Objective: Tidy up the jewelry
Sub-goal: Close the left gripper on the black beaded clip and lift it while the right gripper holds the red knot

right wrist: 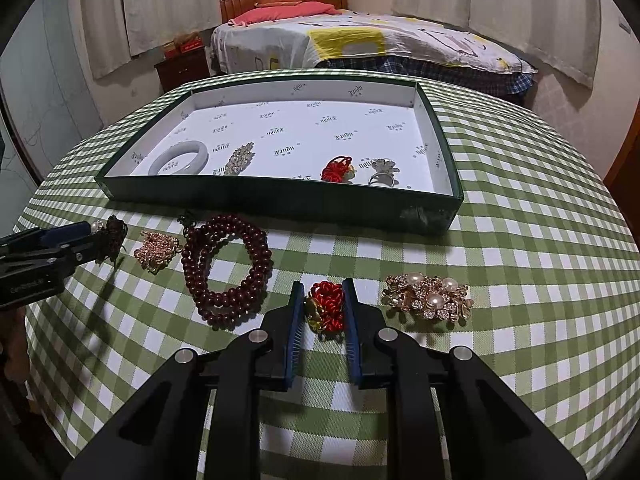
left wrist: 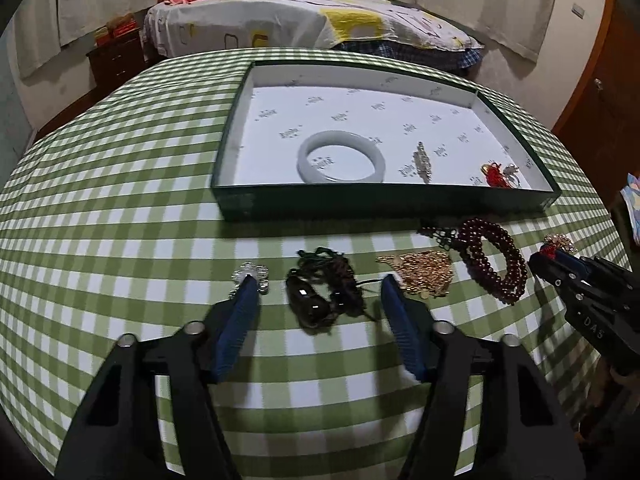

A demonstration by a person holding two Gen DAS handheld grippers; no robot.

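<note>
With some pieces already in the tray [right wrist: 280,200], the right gripper [right wrist: 323,300] is clenched on a red knotted ornament [right wrist: 326,306] on the tablecloth [right wrist: 520,280] while the left gripper [left wrist: 316,284] straddles, jaws apart, a dark pendant [left wrist: 312,300], so next likely comes lifting the ornament into the tray.

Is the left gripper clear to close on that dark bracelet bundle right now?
Probably yes. The left gripper is open with the dark bracelet bundle lying between its fingers on the tablecloth. The silver brooch and gold chain piece lie right at the fingertips and might get caught.
</note>
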